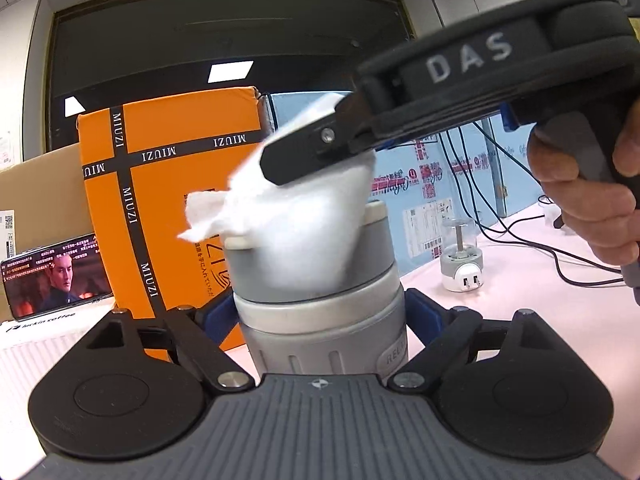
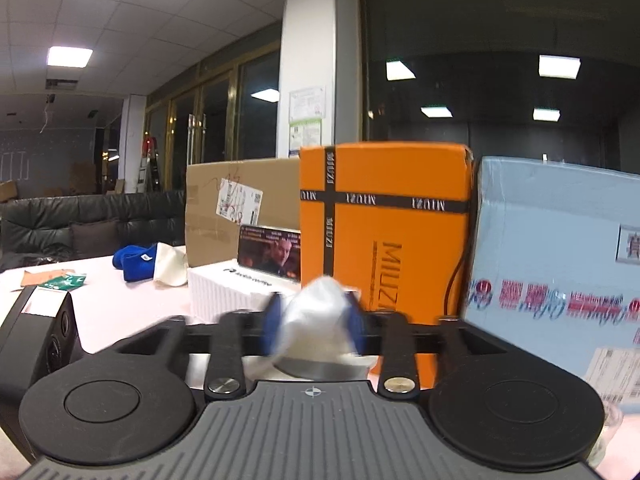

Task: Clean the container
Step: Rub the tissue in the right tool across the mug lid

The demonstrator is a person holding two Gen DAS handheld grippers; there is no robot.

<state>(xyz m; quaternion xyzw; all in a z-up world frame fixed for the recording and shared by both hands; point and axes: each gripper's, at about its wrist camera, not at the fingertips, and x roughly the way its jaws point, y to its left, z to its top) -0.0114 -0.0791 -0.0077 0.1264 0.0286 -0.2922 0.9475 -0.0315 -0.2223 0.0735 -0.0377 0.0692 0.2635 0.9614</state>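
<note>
My left gripper point(image 1: 324, 320) is shut on a grey and white cylindrical container point(image 1: 320, 316) and holds it upright above the pink table. My right gripper point(image 1: 308, 156) comes in from the upper right, shut on a white cloth point(image 1: 288, 220) that is stuffed into the container's open top. In the right wrist view the cloth point(image 2: 316, 320) sits between the blue pads point(image 2: 273, 320) of the right gripper point(image 2: 316, 324), with the container's rim point(image 2: 320, 368) just below.
An orange MIUZI box point(image 1: 172, 200) stands right behind the container, with a light blue box point(image 2: 560, 264) to its right and a brown carton point(image 2: 236, 208) to its left. A phone point(image 1: 52, 276) leans on a white box. A small grey appliance part point(image 1: 462, 256) and black cables point(image 1: 560, 248) lie at the right.
</note>
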